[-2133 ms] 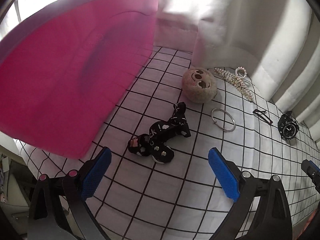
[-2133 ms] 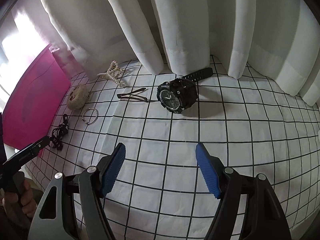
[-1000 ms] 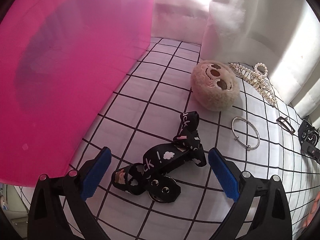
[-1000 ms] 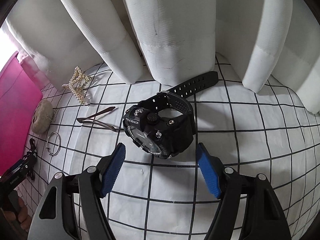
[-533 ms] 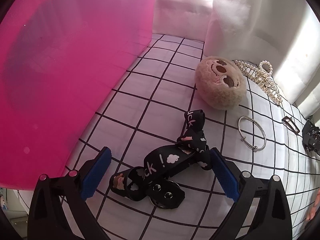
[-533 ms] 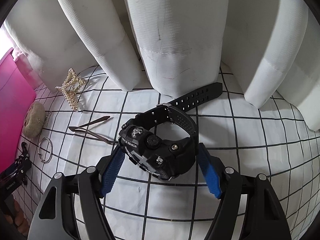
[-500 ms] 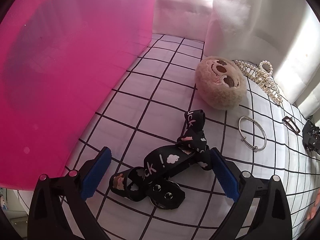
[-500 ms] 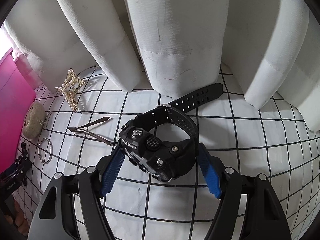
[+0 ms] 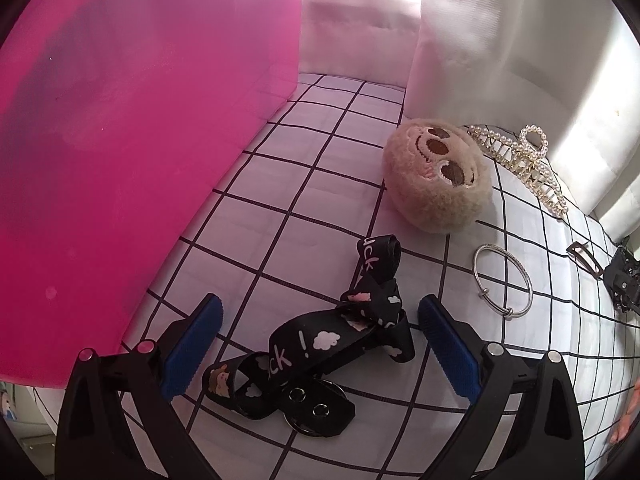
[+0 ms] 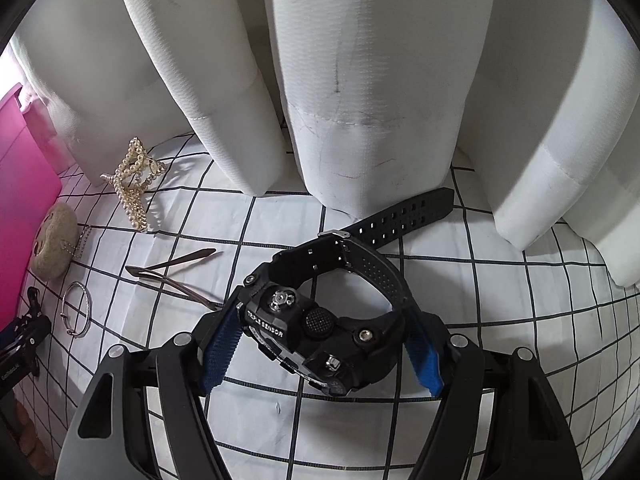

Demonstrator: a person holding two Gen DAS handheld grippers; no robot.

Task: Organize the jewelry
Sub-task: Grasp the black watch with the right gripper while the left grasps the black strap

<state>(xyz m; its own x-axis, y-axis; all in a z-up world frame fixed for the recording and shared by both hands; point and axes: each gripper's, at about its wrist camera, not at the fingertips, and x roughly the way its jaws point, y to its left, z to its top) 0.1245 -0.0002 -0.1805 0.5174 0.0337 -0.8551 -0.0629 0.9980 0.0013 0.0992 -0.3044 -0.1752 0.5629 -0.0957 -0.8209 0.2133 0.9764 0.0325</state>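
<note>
Two grippers stand wide open over a grid-patterned cloth [image 10: 360, 428]: left gripper [image 9: 318, 342] straddles a black printed strap [image 9: 320, 344], right gripper [image 10: 320, 354] brackets a black watch [image 10: 320, 320], neither visibly clamped, near white curtains [image 10: 360, 80].

Both views are daylit and bright. In the left wrist view, light enters from behind the white curtain [image 9: 500, 40] at top centre, where the fabric is blown out to featureless white. The pink bin [image 9: 140, 120] wall is soft and out of focus, with a dark smudged patch across it, and casts a pink tint on the gridded cloth [image 9: 280, 208] beside it. The plush face [image 9: 438, 178] and strap [image 9: 340, 336] are sharp. In the right wrist view, lighting is even; the watch [image 10: 320, 328] throws a soft shadow on the cloth. Grid lines bow strongly toward the edges, and black vignette fills all corners.
</note>
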